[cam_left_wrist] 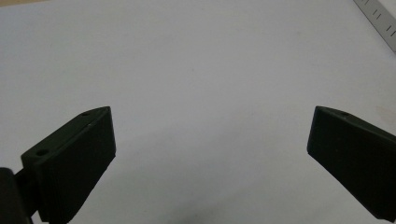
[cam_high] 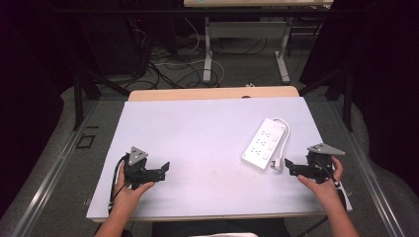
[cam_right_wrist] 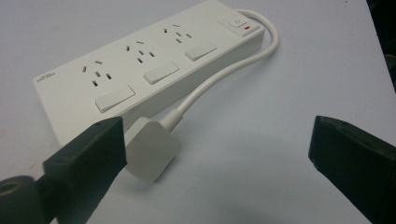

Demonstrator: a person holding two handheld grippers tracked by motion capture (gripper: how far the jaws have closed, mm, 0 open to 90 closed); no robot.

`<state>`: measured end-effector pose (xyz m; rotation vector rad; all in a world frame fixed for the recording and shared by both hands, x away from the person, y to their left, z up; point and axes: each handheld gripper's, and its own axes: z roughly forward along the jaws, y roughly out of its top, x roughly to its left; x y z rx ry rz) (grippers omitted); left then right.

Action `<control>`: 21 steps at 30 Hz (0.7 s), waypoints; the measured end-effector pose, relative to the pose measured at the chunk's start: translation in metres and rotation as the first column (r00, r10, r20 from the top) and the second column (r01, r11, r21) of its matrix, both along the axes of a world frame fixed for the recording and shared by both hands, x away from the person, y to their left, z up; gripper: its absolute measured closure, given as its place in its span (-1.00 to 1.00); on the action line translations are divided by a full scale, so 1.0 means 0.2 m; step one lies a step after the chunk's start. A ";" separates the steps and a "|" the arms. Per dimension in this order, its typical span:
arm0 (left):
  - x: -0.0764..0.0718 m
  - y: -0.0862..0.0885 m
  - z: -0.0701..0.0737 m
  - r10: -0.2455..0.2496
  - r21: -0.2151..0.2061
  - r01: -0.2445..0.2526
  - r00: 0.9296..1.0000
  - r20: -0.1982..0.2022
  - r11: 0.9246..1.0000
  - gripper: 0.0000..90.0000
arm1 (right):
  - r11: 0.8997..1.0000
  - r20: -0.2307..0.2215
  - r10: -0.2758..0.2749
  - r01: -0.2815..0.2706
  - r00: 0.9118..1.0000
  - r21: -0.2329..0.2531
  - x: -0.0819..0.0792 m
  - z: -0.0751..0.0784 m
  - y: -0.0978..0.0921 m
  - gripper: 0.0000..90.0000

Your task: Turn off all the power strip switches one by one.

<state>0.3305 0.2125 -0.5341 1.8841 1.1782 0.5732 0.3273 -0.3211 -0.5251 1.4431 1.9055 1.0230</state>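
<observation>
A white power strip with three sockets lies at the right of the white board; its cable loops round to a white plug near its front end. In the right gripper view the power strip fills the upper left and the plug lies just past the left jaw. My right gripper is open, close beside the plug, nothing between its jaws. My left gripper rests at the front left, open over bare board.
Beyond the board's far edge a wooden tabletop strip shows. Further back stand white table legs among tangled cables on the floor. Metal rails run along both sides of the board.
</observation>
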 end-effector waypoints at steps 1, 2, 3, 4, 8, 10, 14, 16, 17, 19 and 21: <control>0.00 0.00 0.00 0.000 0.000 0.000 1.000 0.000 1.000 -0.97 | 1.000 -0.009 0.004 -0.004 1.000 -0.008 0.00 0.01 0.00 -0.86; 0.00 0.00 0.00 -0.001 0.010 0.001 1.000 0.003 1.000 -0.97 | 1.000 0.007 0.000 0.000 1.000 -0.015 0.01 0.01 0.00 -0.82; 0.00 0.00 0.00 0.004 0.007 -0.004 1.000 0.002 1.000 -0.97 | 1.000 0.001 0.011 -0.010 1.000 -0.018 0.01 0.02 0.00 -0.81; 0.00 0.00 0.00 0.004 0.009 -0.004 1.000 0.001 1.000 -0.97 | 1.000 0.004 0.008 -0.008 1.000 -0.017 0.01 0.03 0.00 -0.78; 0.00 0.00 -0.01 0.006 0.009 -0.006 1.000 0.001 1.000 -0.97 | 1.000 0.005 0.012 -0.012 1.000 -0.009 0.02 0.04 0.01 -0.69; 0.00 0.00 -0.01 0.007 0.009 -0.007 1.000 -0.001 1.000 -0.96 | 1.000 0.000 0.018 -0.018 1.000 -0.008 0.04 0.05 0.01 -0.66; 0.00 0.00 -0.01 0.010 0.008 -0.010 1.000 -0.008 1.000 -0.96 | 0.999 0.003 0.032 -0.032 0.999 -0.010 0.06 0.06 0.02 -0.65; 0.00 0.00 -0.02 0.010 0.006 -0.010 1.000 -0.005 1.000 -0.96 | 0.999 -0.001 0.036 -0.036 0.999 -0.018 0.07 0.06 0.03 -0.64; 0.00 0.00 -0.02 0.010 0.006 -0.010 1.000 -0.005 1.000 -0.96 | 0.999 -0.002 0.038 -0.038 0.999 -0.025 0.07 0.07 0.03 -0.63; 0.00 0.00 -0.02 0.011 0.006 -0.011 1.000 -0.005 1.000 -0.96 | 0.999 0.004 0.039 -0.039 0.999 -0.028 0.08 0.08 0.03 -0.61; 0.01 0.00 -0.02 0.009 0.016 -0.009 1.000 -0.002 1.000 -0.96 | 0.998 0.010 0.048 -0.048 0.999 -0.033 0.09 0.09 0.04 -0.59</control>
